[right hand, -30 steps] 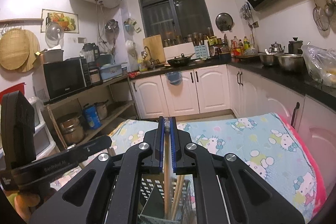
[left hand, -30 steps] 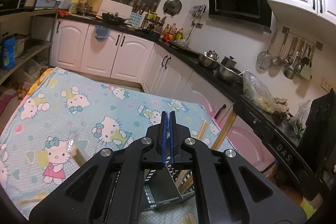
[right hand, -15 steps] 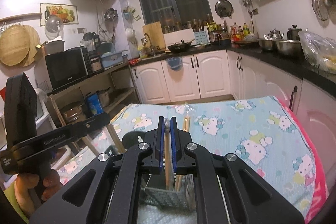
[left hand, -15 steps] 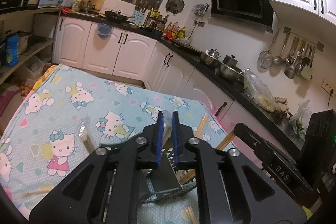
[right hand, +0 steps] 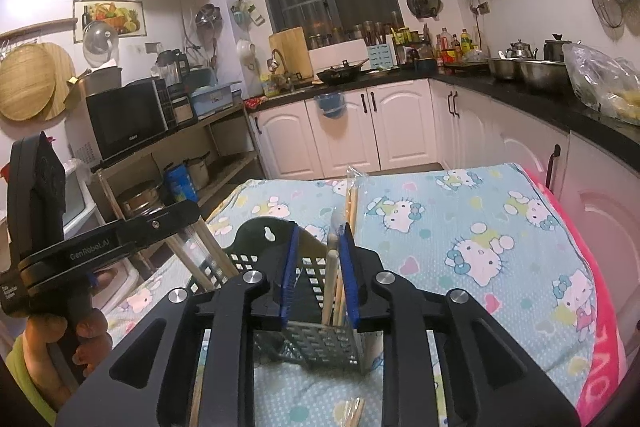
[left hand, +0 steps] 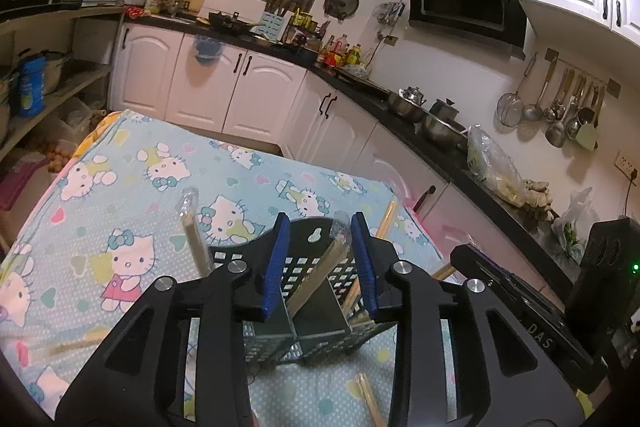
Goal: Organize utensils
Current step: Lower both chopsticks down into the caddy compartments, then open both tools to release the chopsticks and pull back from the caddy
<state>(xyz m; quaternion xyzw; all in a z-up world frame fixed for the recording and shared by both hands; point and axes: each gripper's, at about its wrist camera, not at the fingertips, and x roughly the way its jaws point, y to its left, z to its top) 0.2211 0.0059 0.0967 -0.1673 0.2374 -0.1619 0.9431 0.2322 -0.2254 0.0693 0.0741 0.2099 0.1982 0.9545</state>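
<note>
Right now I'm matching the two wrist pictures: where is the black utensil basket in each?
Left wrist: the black utensil basket sits bottom centre, behind the opening left tongs.
Right wrist: it sits bottom centre, behind the opening right tongs.
Shared landmark: the cartoon-cat tablecloth.

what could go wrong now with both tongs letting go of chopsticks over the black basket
1. The wrapped chopsticks between the opening left tongs lean steeply in the black basket; they may tip over its rim.
2. The bare chopsticks sit close to one pad of the opening right tongs, so pulling away could drag them back out.
</note>
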